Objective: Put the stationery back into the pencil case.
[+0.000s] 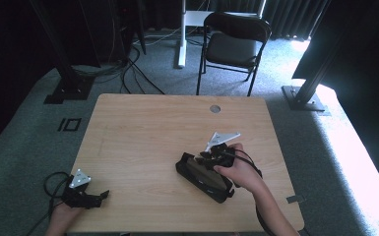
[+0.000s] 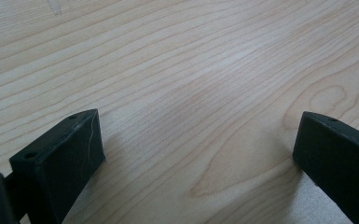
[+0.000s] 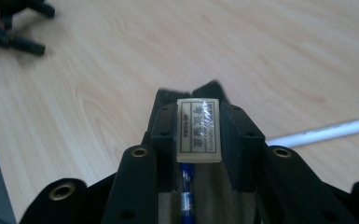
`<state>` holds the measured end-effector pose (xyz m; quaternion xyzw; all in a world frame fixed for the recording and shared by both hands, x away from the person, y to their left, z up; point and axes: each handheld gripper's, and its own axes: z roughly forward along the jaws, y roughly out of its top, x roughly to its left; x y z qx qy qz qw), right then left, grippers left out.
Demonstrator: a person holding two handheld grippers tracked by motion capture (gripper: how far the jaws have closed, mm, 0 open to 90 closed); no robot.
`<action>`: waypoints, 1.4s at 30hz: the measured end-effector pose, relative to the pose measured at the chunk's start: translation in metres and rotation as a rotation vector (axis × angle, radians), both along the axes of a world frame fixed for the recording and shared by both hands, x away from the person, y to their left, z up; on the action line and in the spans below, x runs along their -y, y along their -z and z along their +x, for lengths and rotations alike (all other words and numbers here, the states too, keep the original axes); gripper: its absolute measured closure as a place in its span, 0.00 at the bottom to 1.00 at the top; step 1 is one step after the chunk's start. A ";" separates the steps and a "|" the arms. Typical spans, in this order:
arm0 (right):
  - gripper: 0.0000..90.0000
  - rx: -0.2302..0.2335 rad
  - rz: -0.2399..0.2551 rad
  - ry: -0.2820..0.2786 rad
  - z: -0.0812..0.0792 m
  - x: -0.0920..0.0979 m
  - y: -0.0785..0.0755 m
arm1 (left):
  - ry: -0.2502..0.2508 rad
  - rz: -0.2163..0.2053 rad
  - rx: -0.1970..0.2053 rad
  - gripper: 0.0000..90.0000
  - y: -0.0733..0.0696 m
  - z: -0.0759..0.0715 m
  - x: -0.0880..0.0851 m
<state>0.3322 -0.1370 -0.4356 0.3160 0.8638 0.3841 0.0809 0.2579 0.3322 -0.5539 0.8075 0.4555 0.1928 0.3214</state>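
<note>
The wooden table [image 1: 142, 142] is lying across the middle of the high view, a round grommet hole [image 1: 215, 108] sitting near its far edge at about 12 o'clock. A black folding chair [image 1: 234, 42] is standing on the carpet beyond it.

A black pencil case [image 1: 202, 178] is lying open toward 4 o'clock of the table's centre, its brownish inside facing up. In the right gripper view, a blue pen [image 3: 187, 186] is lying inside the case, directly below the jaws.

The right gripper [image 1: 211, 156] is hovering over the case's 1 o'clock end, its jaws closing tightly on a white eraser [image 3: 199, 129] wrapped in clear film. The eraser's label is carrying dark printed characters, too blurred to read. A white stick-like object [image 3: 326, 132] is lying on the table at 3 o'clock of the eraser.

The left gripper [image 1: 89, 197] is resting at the table's 8 o'clock corner, well apart from the case. Its jaws are standing wide apart above bare wood, holding nothing.
</note>
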 end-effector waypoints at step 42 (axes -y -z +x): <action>0.74 -0.103 -0.174 0.013 0.013 -0.034 0.056 | 0.000 0.001 -0.001 0.02 0.000 0.000 0.000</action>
